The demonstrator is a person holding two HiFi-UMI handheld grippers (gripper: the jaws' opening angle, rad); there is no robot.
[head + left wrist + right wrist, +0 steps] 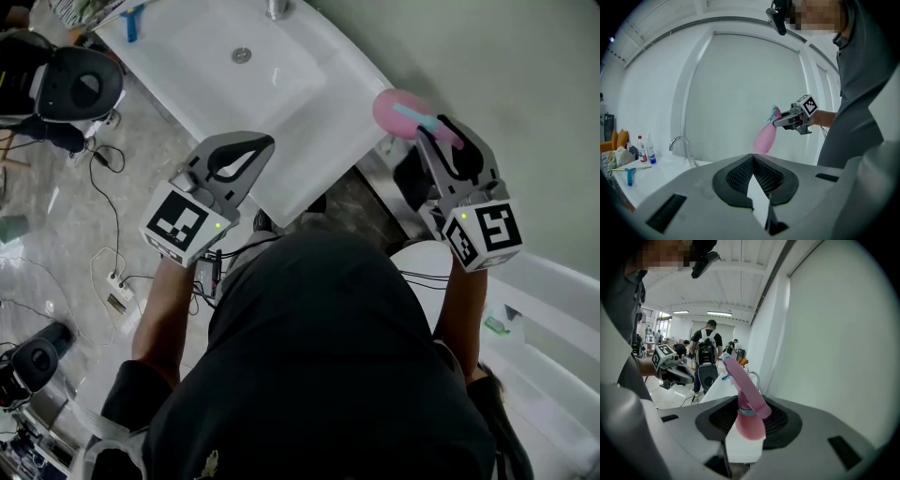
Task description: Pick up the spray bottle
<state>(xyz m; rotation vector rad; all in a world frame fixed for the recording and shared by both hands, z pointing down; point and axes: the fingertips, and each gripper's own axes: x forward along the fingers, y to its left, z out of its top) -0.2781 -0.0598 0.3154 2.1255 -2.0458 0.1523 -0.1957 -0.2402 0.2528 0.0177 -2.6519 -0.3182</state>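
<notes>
A pink spray bottle (396, 111) with a light blue collar hangs in the air beside the white wall, right of the sink. My right gripper (441, 128) is shut on it near the neck. In the right gripper view the bottle (750, 423) sits between the dark pads, its pink trigger head (744, 379) slanting up and left. The left gripper view shows the bottle (765, 137) tilted, body down, held out by the right gripper (786, 120). My left gripper (265, 142) hovers over the sink's front edge with its jaws together and nothing in them (753, 159).
A white sink (300, 103) with a drain and a chrome faucet (682, 143) lies ahead. Small bottles (643, 149) and a blue brush (134, 21) rest on its far end. Cables and a power strip (117, 286) lie on the floor at left. People (707, 352) stand far behind.
</notes>
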